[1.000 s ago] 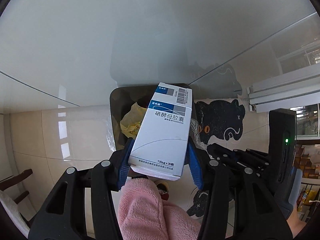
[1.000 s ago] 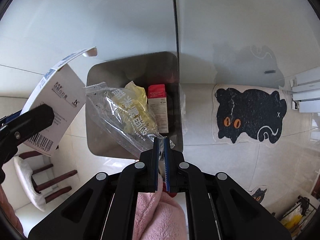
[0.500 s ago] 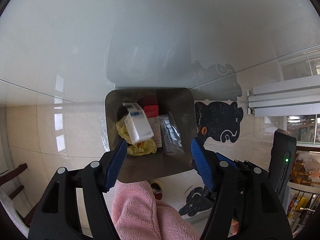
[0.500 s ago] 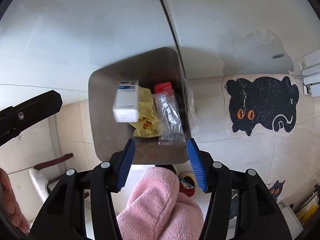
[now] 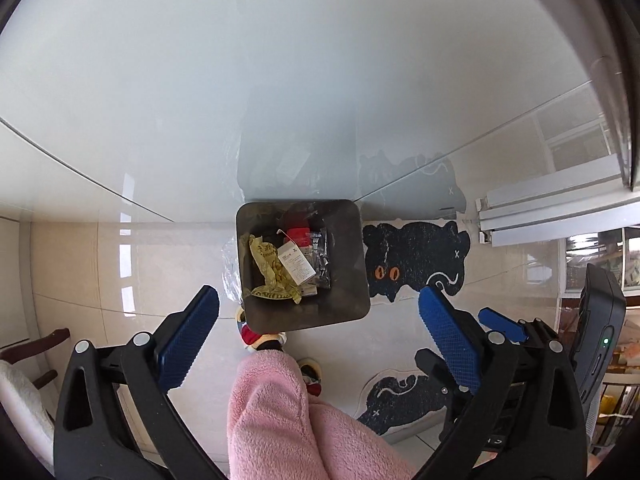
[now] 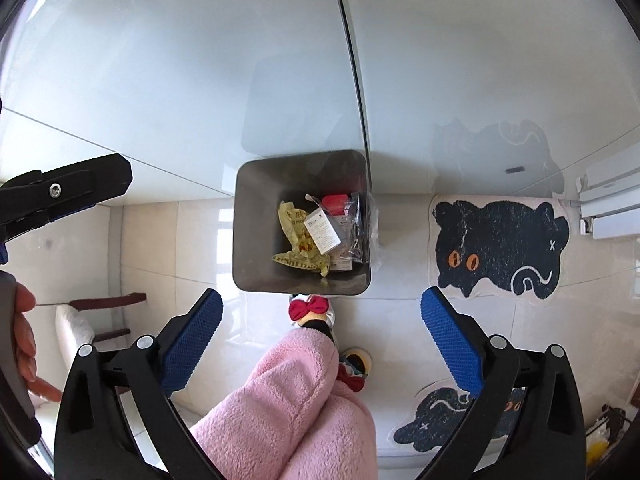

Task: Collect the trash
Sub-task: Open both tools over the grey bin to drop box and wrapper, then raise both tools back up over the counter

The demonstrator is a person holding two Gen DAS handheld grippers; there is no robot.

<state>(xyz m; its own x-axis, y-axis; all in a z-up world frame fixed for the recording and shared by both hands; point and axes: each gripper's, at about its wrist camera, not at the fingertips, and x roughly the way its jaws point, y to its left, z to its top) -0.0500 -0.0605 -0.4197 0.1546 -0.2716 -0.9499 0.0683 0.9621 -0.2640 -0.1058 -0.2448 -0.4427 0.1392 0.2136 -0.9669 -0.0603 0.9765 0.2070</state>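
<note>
I count one square grey metal trash bin [image 5: 304, 312] on the tiled floor [image 6: 168, 240], holding four pieces: a crumpled yellow wrapper [image 5: 272, 272], white cardboard box [image 5: 296, 264], red-capped item [image 5: 298, 234] and clear plastic bag [image 5: 322, 258]. It sits below, between my left gripper [image 5: 318, 338] and right gripper [image 6: 320, 340] fingers, both spread wide, holding nothing.

The bin [image 5: 352, 240] looks like dull grey metal. Inside lie a crinkly yellow wrapper [image 5: 272, 276], a smooth white paper box [image 5: 296, 266] and a clear shiny plastic bag [image 5: 322, 258]. The floor [image 5: 80, 264] is glossy pale tile. Each claw has bumpy blue pads [image 6: 192, 344] on black plastic. The pink trousers [image 6: 288, 408] look fluffy.
</note>
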